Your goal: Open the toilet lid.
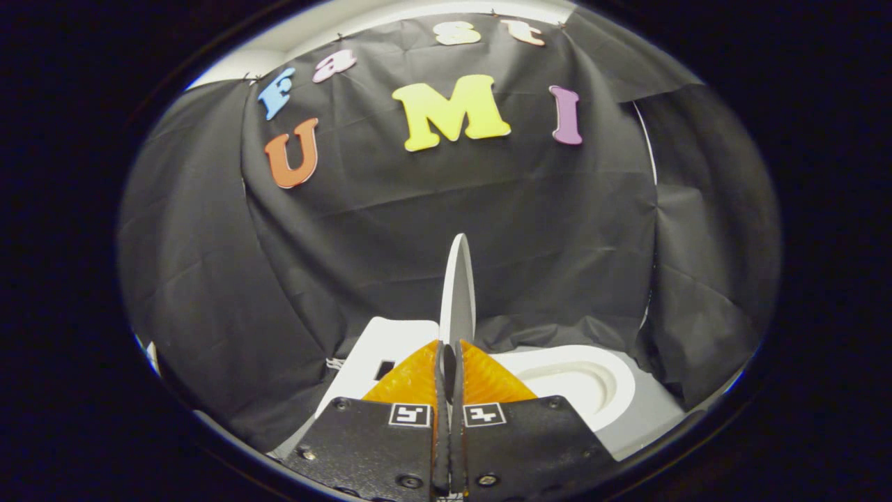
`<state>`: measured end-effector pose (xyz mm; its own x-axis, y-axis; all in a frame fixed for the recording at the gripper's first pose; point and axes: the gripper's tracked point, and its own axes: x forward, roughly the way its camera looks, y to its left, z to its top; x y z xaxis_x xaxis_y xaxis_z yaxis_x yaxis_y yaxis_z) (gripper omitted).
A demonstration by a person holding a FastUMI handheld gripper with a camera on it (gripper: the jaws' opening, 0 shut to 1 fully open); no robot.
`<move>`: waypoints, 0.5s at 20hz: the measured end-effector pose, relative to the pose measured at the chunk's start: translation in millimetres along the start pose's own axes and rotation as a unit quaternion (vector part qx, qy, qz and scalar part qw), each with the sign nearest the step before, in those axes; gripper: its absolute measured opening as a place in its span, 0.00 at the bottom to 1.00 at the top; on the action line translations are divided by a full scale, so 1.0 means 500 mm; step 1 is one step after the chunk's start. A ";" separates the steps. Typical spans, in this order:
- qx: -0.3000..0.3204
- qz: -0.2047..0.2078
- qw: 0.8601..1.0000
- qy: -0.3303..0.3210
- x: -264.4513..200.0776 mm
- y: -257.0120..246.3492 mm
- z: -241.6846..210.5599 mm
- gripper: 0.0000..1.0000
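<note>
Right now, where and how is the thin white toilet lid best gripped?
On its thin free edge, pinched across its thickness, coming edge-on as here. The thin white toilet lid stands upright and shows its narrow edge, and the gripper is already shut on that edge, beside the white toilet seat.

The single view rides on the gripper (449,348) and looks forward along its two fingers (411,380), which rise from the bottom of the view and stand pressed almost together on the thin edge of the raised toilet lid (458,293). It sits very close to the lid, which stands edge-on straight ahead, with the seat and bowl (578,380) just beyond the fingers to one side and the tank (380,345) just to the other. Farther off, the camera faces the draped black cloth wall (390,209) of the booth and is tilted slightly upward, so the cloth's top edge shows high in the view.
</note>
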<state>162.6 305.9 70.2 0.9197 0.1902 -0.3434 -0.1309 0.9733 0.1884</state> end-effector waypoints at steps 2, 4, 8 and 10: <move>-0.013 -0.002 1.000 0.000 0.006 0.021 -0.003 0.04; -0.029 0.005 1.000 0.000 0.006 0.048 -0.004 0.04; -0.057 0.009 0.998 0.002 0.015 0.093 -0.015 0.04; -0.068 0.006 0.998 0.003 0.018 0.112 -0.022 0.04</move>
<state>159.6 363.5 67.7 0.9158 0.2023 -0.3470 -0.1913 0.9793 0.0661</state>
